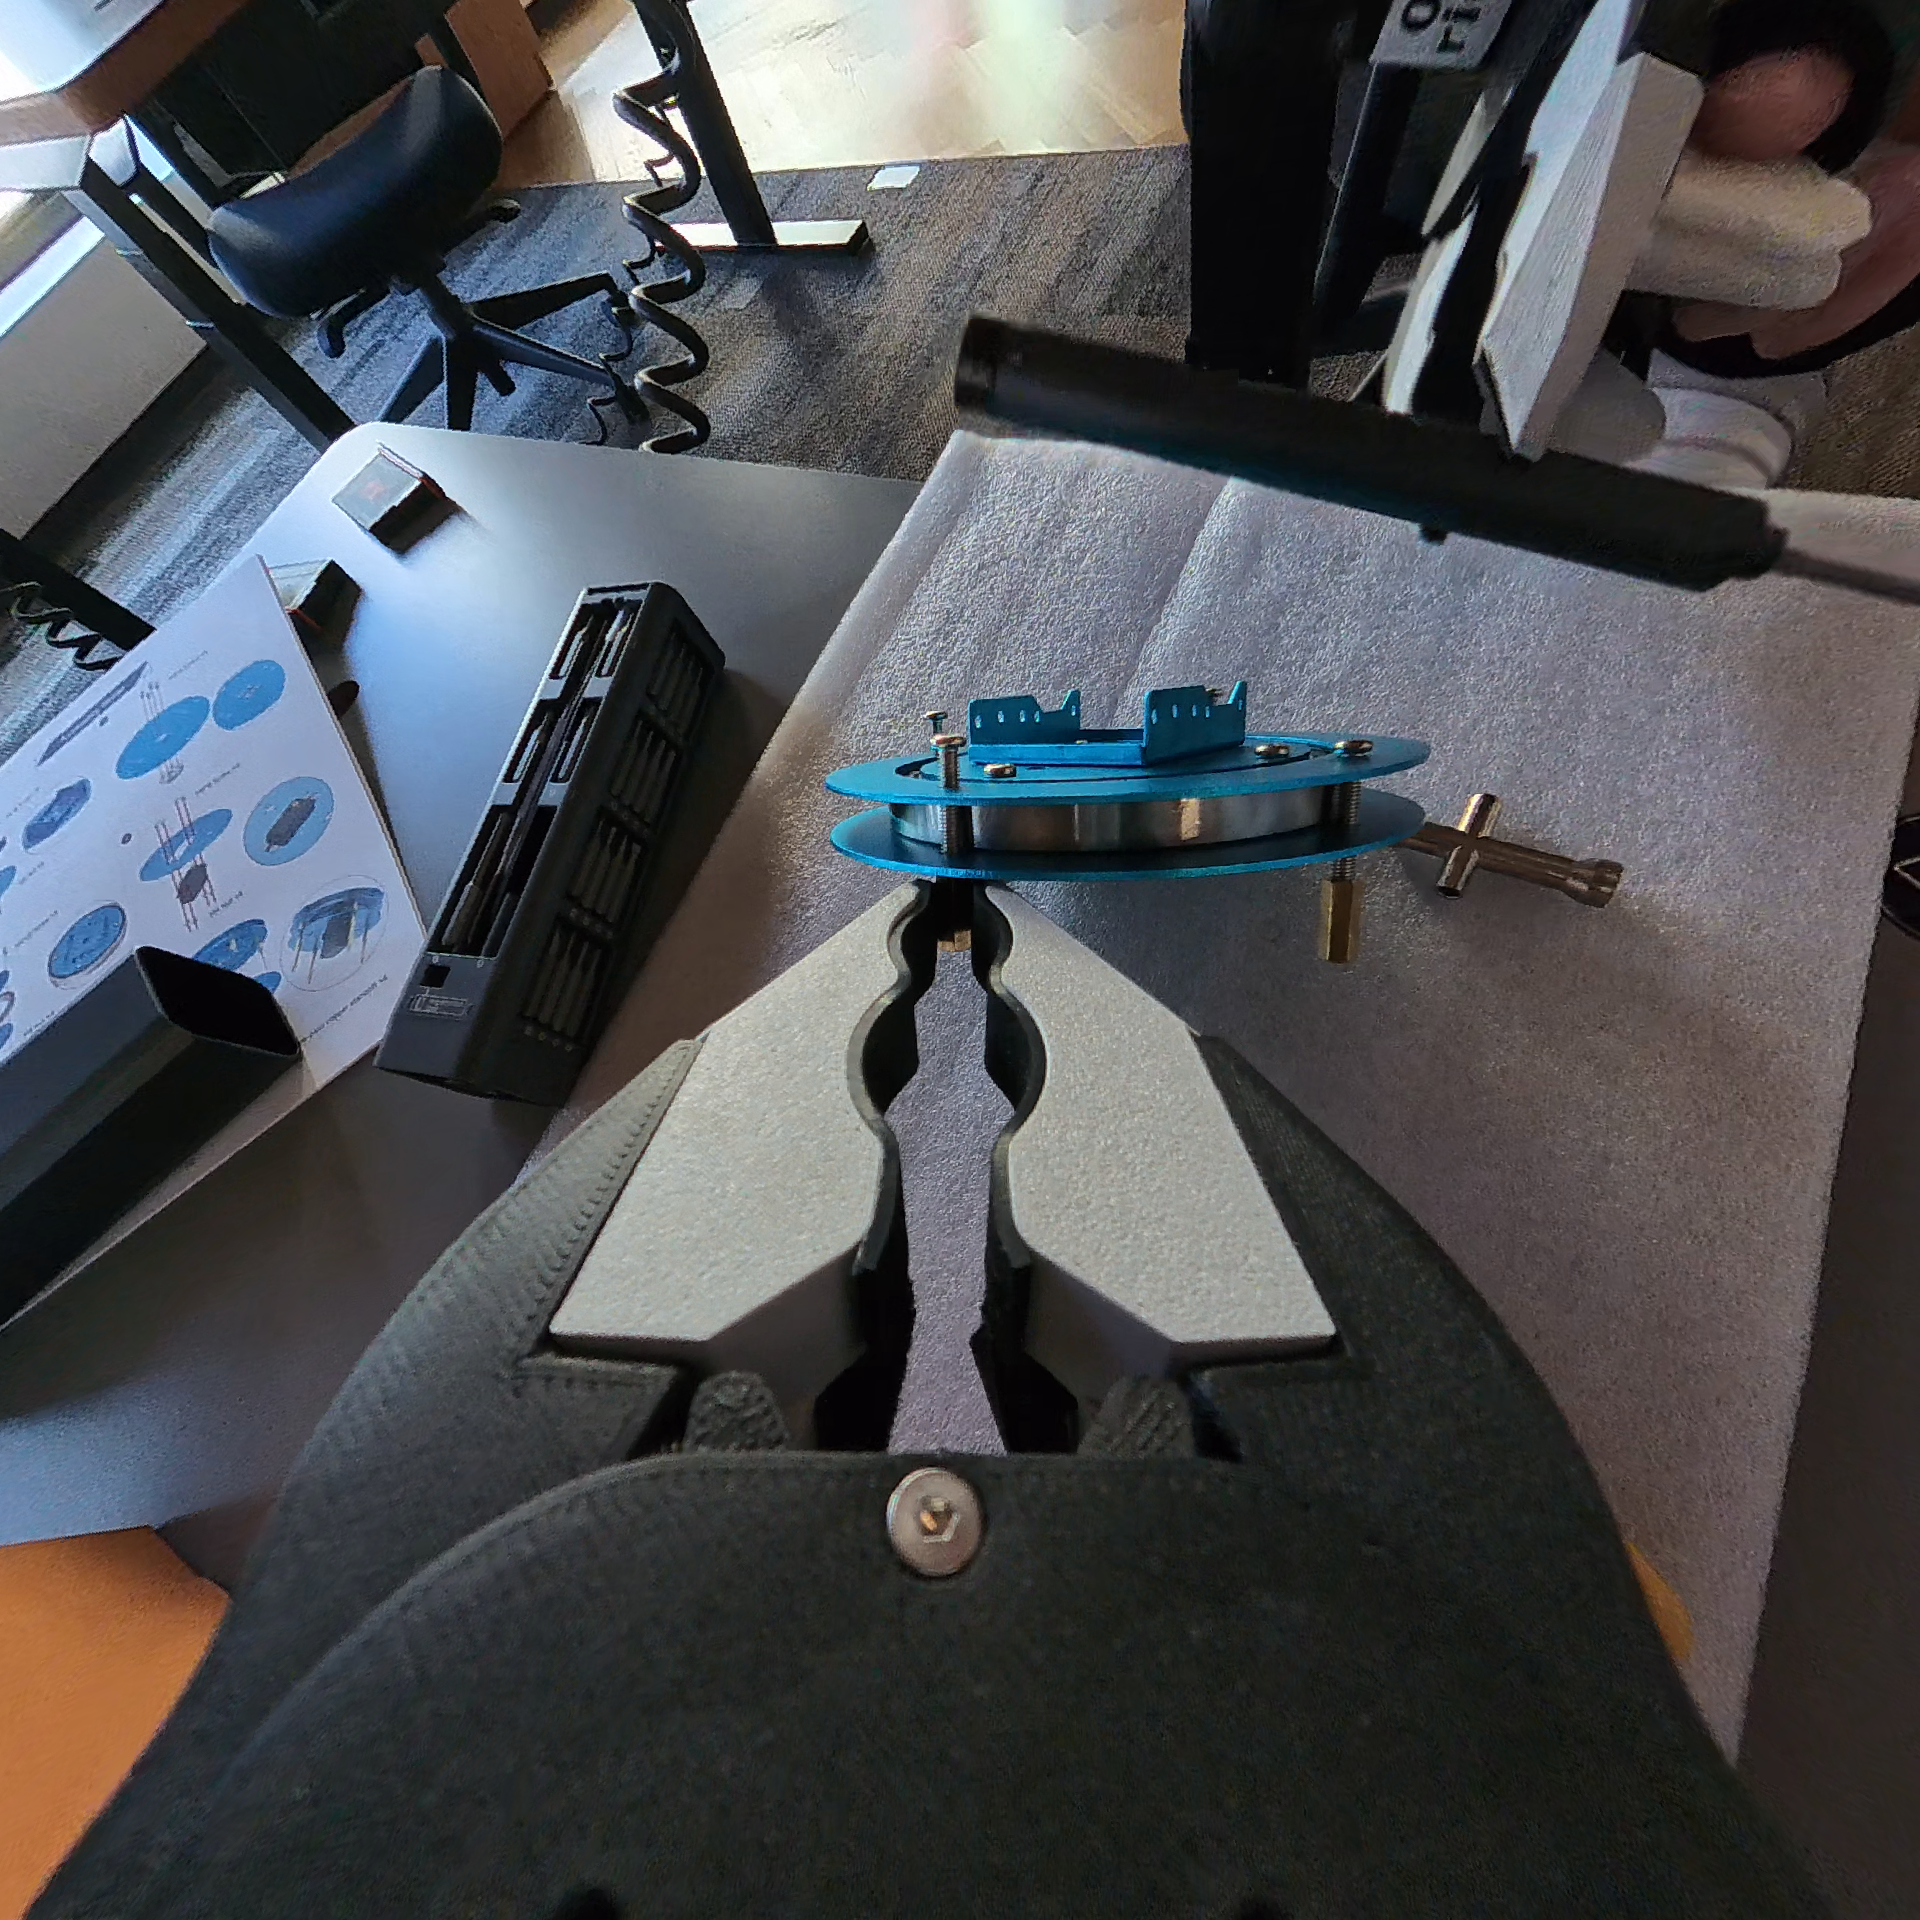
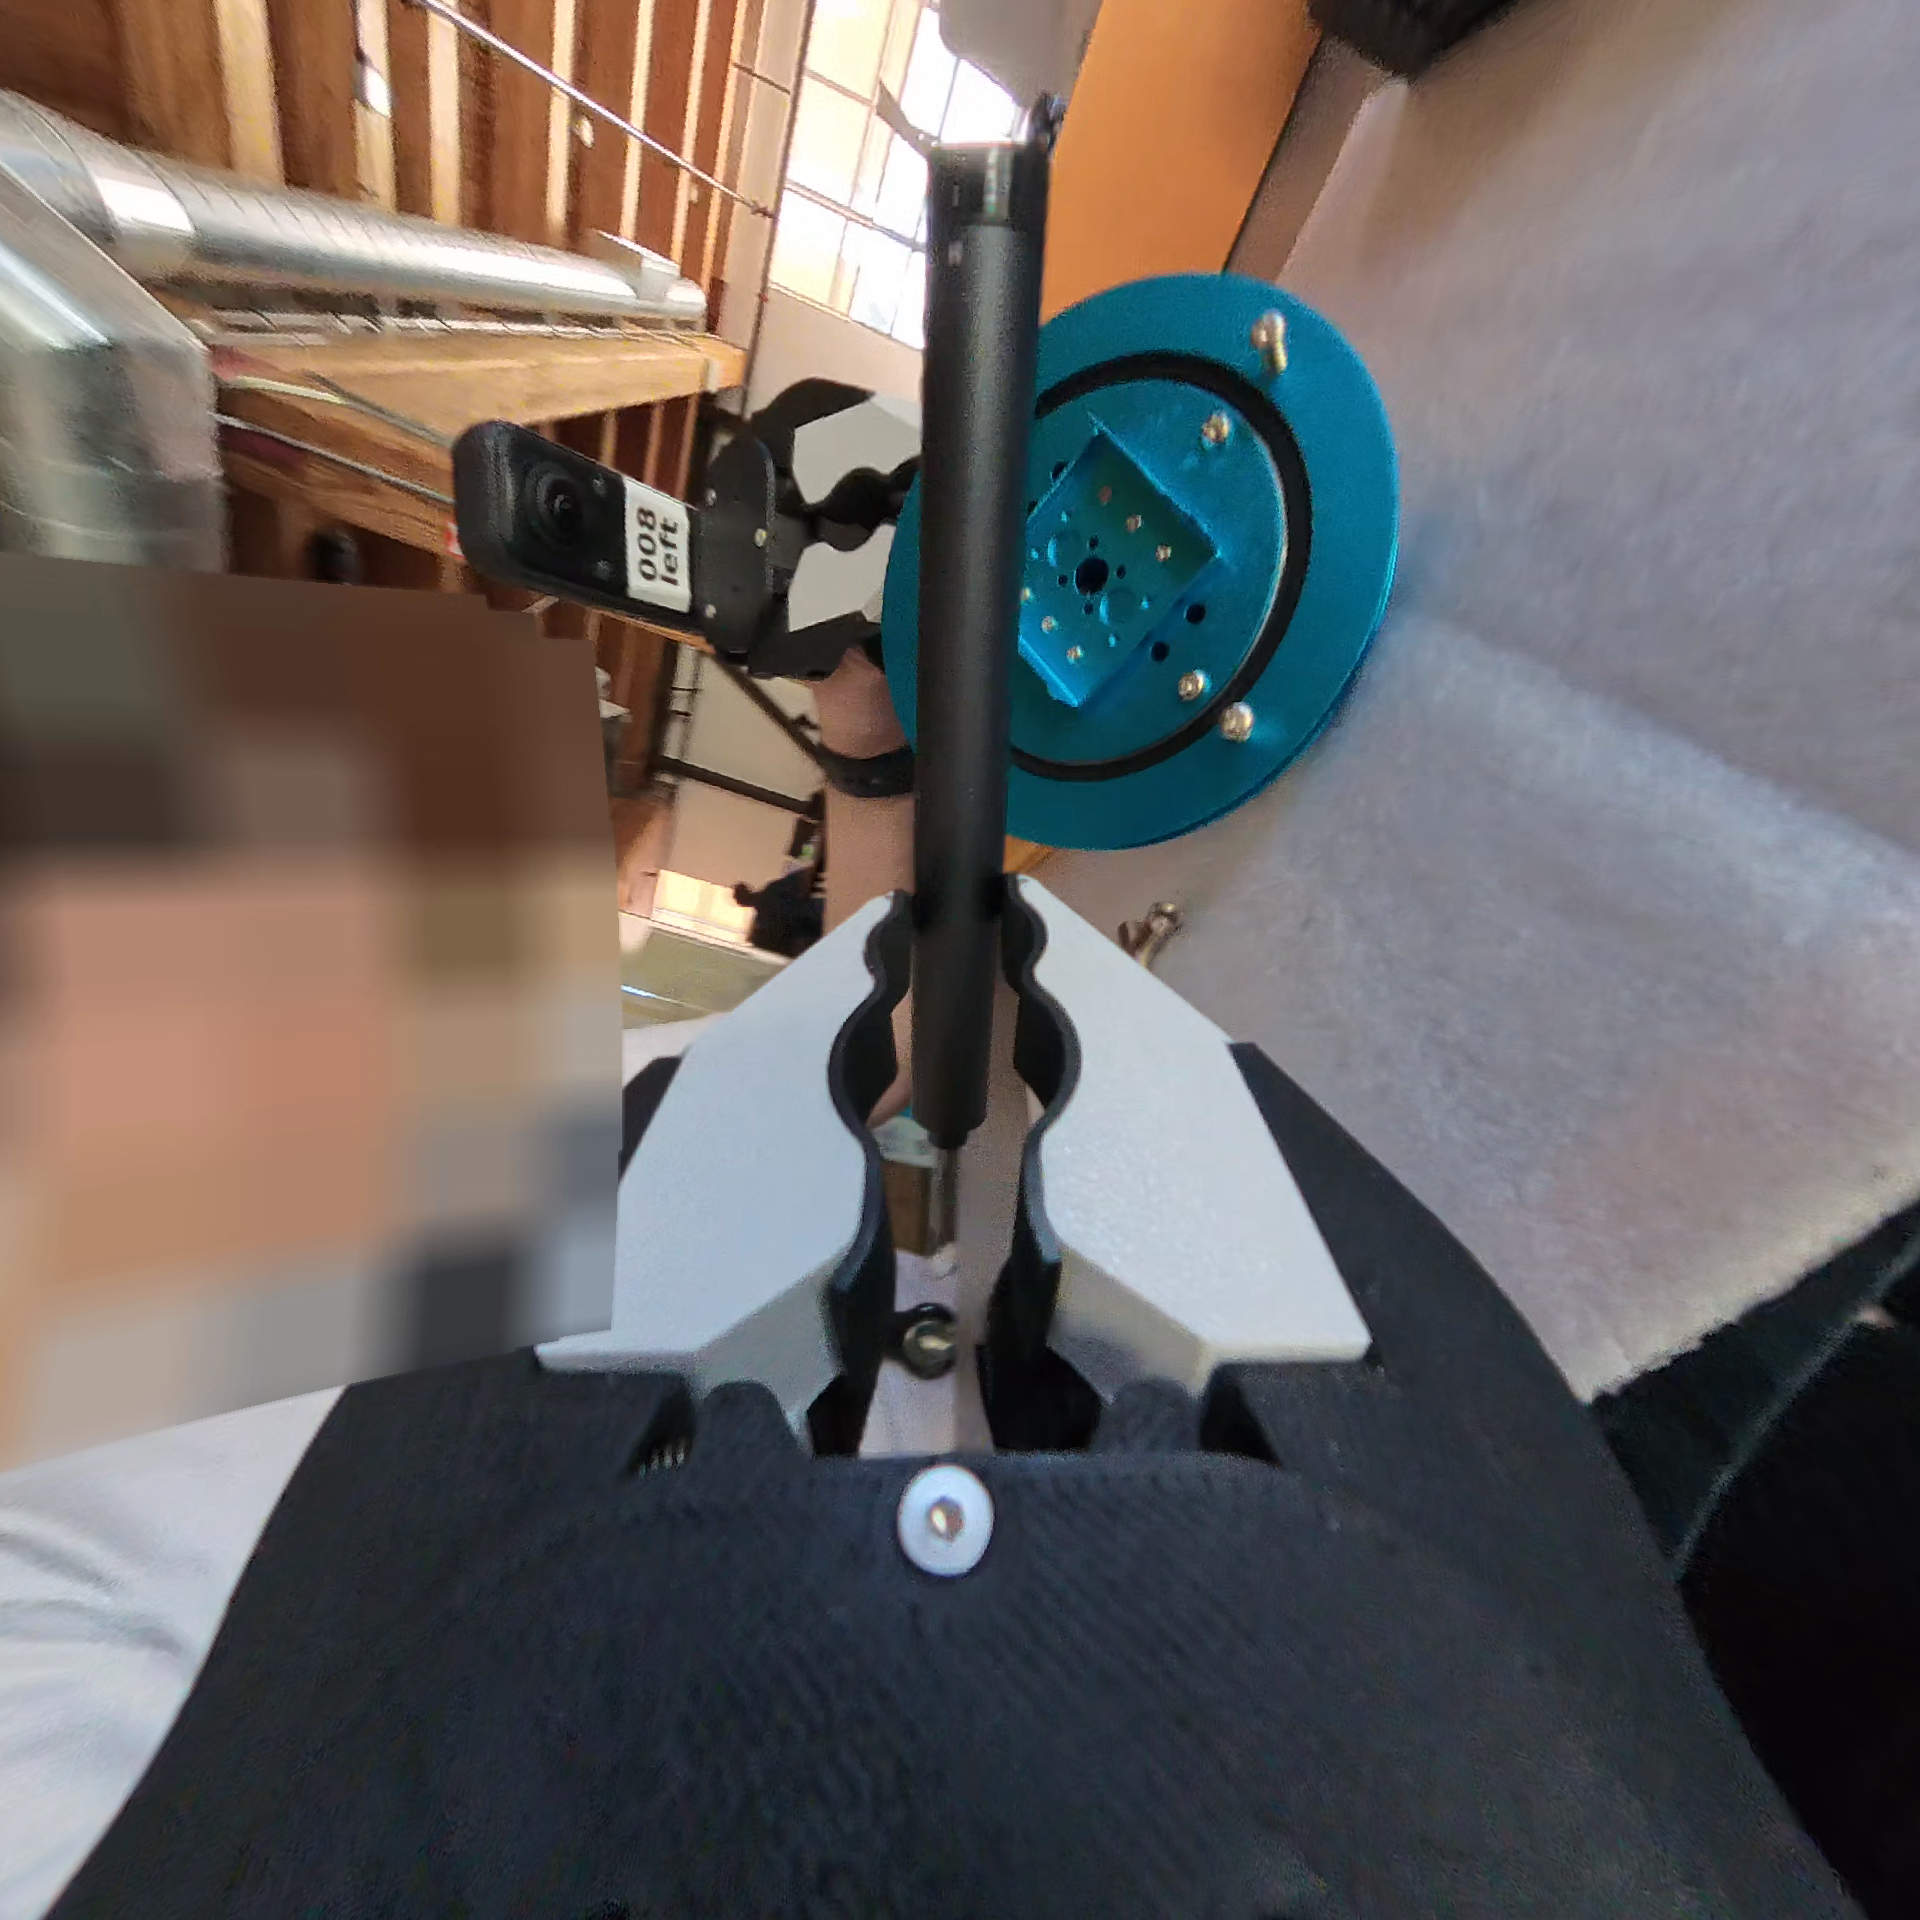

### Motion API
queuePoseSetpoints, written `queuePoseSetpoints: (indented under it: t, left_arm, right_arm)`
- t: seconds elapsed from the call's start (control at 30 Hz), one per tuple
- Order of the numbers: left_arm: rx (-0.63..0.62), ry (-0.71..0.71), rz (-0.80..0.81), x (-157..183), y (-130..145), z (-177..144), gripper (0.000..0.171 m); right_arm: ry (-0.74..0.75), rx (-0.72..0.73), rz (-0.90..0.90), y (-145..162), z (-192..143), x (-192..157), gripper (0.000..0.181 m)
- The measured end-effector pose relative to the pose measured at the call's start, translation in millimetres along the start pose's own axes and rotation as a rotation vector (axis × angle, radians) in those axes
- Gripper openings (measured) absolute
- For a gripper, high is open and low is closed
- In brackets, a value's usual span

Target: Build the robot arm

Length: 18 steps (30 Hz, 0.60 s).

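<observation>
The left tool (image 1: pixel 958 914) is nearly closed, its tips pinched on a brass standoff (image 1: pixel 952 932) that hangs under the near edge of the blue turntable (image 1: pixel 1122 810). The turntable, two blue discs with a silver ring between them, is held level above the foam sheet (image 1: pixel 1455 1039), with a blue bracket (image 1: pixel 1107 722) on top and several brass screws standing up from its upper disc. A second standoff (image 1: pixel 1340 923) hangs below the turntable's right side. Just right of the turntable a metal cross wrench (image 1: pixel 1507 860) lies on the foam. Left of the turntable, on the grey tabletop (image 1: pixel 582 540), sits a black bit case (image 1: pixel 561 862); farther left lies an instruction sheet (image 1: pixel 187 821) with a black sleeve (image 1: pixel 125 1081) on its near corner.

The right tool (image 2: pixel 958 904) is closed on a black screwdriver (image 2: pixel 971 623), gripping low on the handle, so the handle runs forward past the tips and the thin shaft points back between the fingers. In the right wrist view the handle crosses the turntable's (image 2: pixel 1299 582) left edge. In the left wrist view the screwdriver (image 1: pixel 1351 457) hangs above and behind the turntable, apart from it. The left tool (image 2: pixel 831 561) shows beyond the turntable in the right wrist view.
</observation>
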State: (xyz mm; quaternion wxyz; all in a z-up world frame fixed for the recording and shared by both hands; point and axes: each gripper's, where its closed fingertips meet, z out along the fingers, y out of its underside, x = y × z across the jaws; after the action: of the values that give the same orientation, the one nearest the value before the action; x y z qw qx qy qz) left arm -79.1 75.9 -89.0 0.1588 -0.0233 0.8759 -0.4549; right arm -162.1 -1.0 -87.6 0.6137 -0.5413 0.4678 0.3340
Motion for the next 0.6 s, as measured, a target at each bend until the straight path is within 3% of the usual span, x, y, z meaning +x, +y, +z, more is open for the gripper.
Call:
queuePoseSetpoints:
  t: [0.03,0.23,0.6]
  left_arm:
    - [0.0,-0.001,0.001,0.1,0.0,0.0,0.004]
    - [-0.006,-0.006,0.009,0.2,0.2,0.0,0.004]
    - [-0.003,-0.005,0.009,0.8,-0.7,0.3,0.004]
  right_arm:
    - [0.014,0.013,-0.045,-2.2,0.5,-1.2,0.015]
    - [-0.068,0.193,-0.167,-24.5,-2.4,-29.0,0.015]
    - [0.081,0.298,-0.413,-49.9,3.5,-31.6,0.015]
